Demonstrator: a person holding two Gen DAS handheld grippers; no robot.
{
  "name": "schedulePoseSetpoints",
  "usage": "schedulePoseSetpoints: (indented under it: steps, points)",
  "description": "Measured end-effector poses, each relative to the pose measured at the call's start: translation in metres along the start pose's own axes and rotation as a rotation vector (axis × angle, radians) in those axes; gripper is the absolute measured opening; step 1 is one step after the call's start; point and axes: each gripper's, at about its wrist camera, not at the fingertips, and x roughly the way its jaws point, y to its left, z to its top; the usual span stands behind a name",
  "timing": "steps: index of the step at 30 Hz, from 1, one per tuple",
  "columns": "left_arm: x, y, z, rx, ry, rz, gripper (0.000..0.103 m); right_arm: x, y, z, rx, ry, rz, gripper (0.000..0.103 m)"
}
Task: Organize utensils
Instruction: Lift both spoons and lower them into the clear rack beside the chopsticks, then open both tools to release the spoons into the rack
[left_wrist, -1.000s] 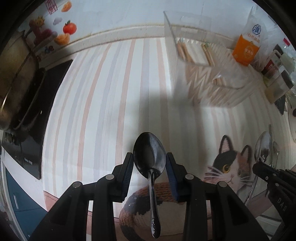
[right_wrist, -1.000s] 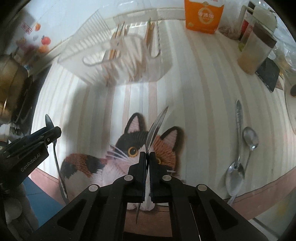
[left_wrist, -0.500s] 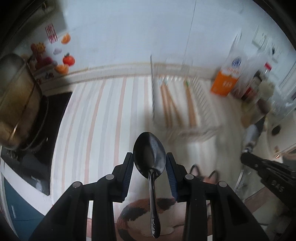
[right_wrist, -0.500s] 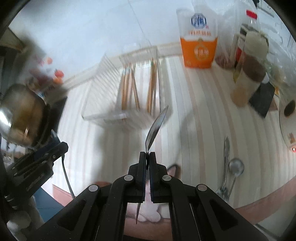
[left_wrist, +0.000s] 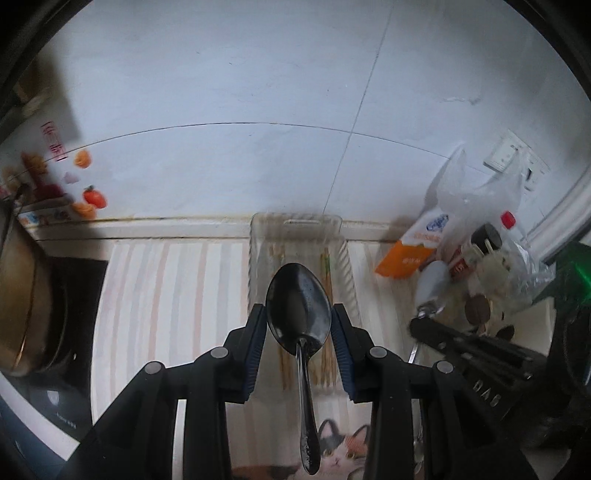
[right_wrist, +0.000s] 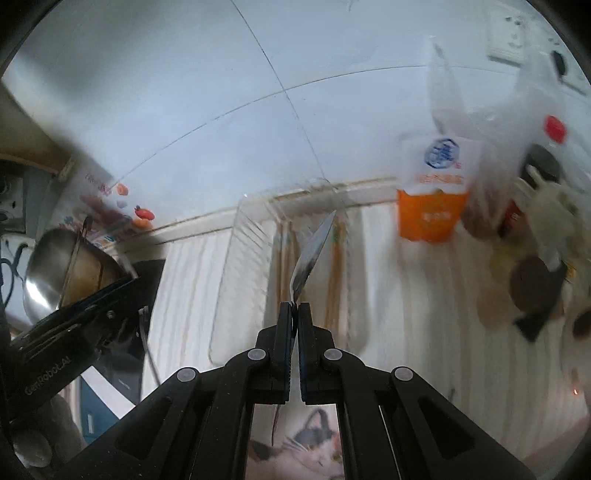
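My left gripper (left_wrist: 298, 314) is shut on a metal spoon (left_wrist: 298, 308), pads against the sides of its bowl, handle hanging back toward the camera. My right gripper (right_wrist: 294, 306) is shut on a second spoon (right_wrist: 312, 251), held edge-on at the neck, bowl sticking up and forward. Both hang above the striped counter, in front of a clear plastic utensil tray (left_wrist: 295, 225) (right_wrist: 236, 280) with several wooden chopsticks (left_wrist: 327, 273) (right_wrist: 334, 284) lying inside. In the left wrist view the right gripper (left_wrist: 424, 325) shows at the right; in the right wrist view the left gripper (right_wrist: 122, 288) shows at the left.
A steel pot (right_wrist: 62, 266) sits on a black cooktop (left_wrist: 74, 288) at the left. An orange and white bag (right_wrist: 432, 199), bottles and jars (left_wrist: 480, 254) crowd the right back corner. A cat-print mat (left_wrist: 340, 450) lies on the counter below me. A white tiled wall (left_wrist: 258, 110) stands behind.
Both grippers have risen and tipped up with their spoons; the cat mat has dropped low in view, and the tray now sits straight ahead with much more wall showing.
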Motion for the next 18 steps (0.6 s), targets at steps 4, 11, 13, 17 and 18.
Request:
schedulePoseSetpoints:
  steps: [4,11,13,17,18]
  points:
    - [0.038,0.007,0.028,-0.015,0.074,-0.012,0.032,0.036,-0.002,0.028,0.017,0.053,0.018,0.003]
    - [0.106,0.022,0.044,-0.042,0.219,-0.016,0.032,0.098,-0.005,0.047,0.0,0.111,-0.012,0.003]
    - [0.119,0.026,0.041,-0.051,0.251,-0.015,0.032,0.112,-0.007,0.047,-0.008,0.134,-0.032,0.003]
    - [0.134,0.032,0.035,-0.071,0.309,0.008,0.033,0.13,-0.014,0.046,0.001,0.194,-0.037,0.004]
    - [0.134,0.032,0.033,-0.075,0.311,0.016,0.033,0.132,-0.016,0.045,0.005,0.202,-0.044,0.005]
